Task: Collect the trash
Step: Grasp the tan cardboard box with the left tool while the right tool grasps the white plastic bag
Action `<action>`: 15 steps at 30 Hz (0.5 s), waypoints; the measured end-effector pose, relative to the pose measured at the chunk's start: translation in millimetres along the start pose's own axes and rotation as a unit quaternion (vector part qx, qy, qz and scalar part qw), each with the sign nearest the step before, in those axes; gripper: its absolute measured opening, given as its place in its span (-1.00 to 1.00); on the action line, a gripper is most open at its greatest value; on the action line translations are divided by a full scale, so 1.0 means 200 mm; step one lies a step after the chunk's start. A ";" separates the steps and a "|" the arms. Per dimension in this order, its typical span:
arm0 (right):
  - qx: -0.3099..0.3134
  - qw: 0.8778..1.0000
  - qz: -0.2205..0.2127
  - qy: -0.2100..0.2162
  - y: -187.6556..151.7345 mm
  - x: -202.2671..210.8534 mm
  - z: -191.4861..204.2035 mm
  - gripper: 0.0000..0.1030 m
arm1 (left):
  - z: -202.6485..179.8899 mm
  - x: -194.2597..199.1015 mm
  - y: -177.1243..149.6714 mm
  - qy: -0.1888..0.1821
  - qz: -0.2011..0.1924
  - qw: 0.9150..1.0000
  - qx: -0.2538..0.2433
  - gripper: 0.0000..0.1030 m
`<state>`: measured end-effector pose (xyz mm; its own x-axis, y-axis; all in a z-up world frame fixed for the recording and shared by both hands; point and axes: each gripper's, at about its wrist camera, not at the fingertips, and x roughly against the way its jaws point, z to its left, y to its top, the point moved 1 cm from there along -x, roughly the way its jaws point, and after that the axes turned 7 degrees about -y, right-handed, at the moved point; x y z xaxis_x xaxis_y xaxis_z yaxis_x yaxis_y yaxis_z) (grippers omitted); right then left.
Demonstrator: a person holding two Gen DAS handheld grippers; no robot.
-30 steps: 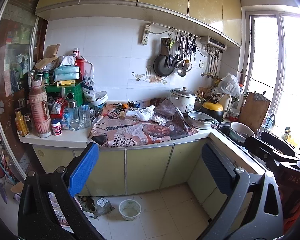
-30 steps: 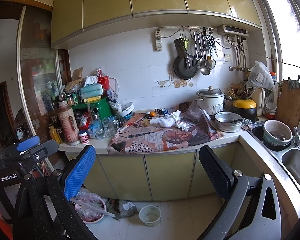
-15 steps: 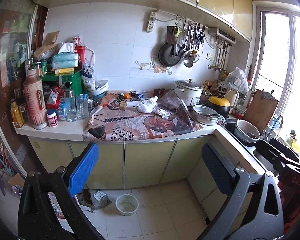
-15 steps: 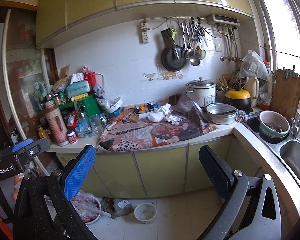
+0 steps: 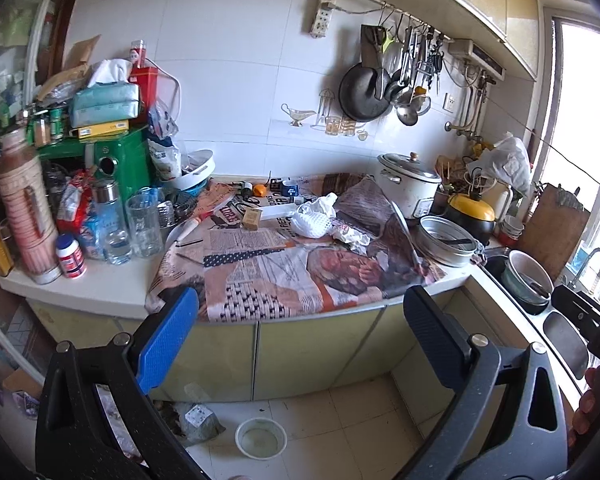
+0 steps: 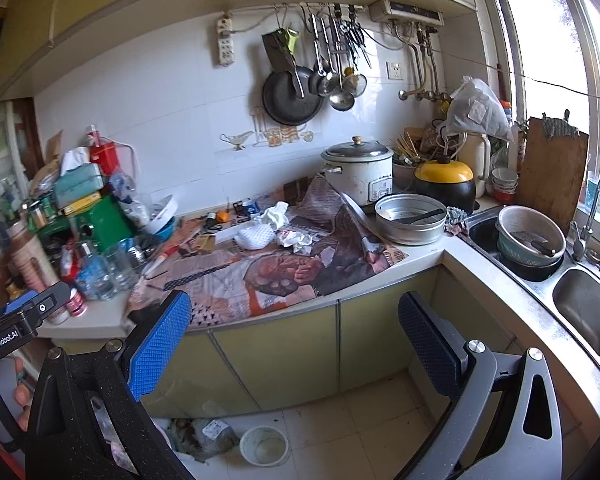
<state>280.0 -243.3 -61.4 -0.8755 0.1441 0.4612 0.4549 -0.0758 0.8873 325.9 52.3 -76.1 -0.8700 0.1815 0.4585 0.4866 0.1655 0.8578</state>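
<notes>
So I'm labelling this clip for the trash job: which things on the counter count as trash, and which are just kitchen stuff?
Likely trash:
- crumpled white paper
- smaller crumpled wrapper
- spread newspaper, possibly

Just lying about:
- rice cooker
- metal pan
- drinking glasses
- green box

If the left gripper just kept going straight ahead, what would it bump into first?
Probably the newspaper spread over the counter's front edge. The open left gripper points at it with only air between, though the fisheye makes depth uncertain.
</notes>
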 end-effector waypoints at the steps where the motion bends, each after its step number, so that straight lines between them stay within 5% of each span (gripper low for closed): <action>1: -0.003 1.000 0.003 -0.005 0.01 -0.04 0.01 1.00 | 0.04 -0.08 0.04 0.002 0.006 1.000 0.000 1.00; 15: -0.014 0.996 0.065 -0.058 0.21 -0.74 0.20 0.99 | 0.43 -1.00 0.34 0.030 0.078 0.996 -0.004 1.00</action>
<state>434.8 -227.5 -91.8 -0.7846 0.2441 0.5699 0.5562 -0.1288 0.8210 539.5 109.7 -129.4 -0.7870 0.1462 0.5993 0.6159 0.1317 0.7767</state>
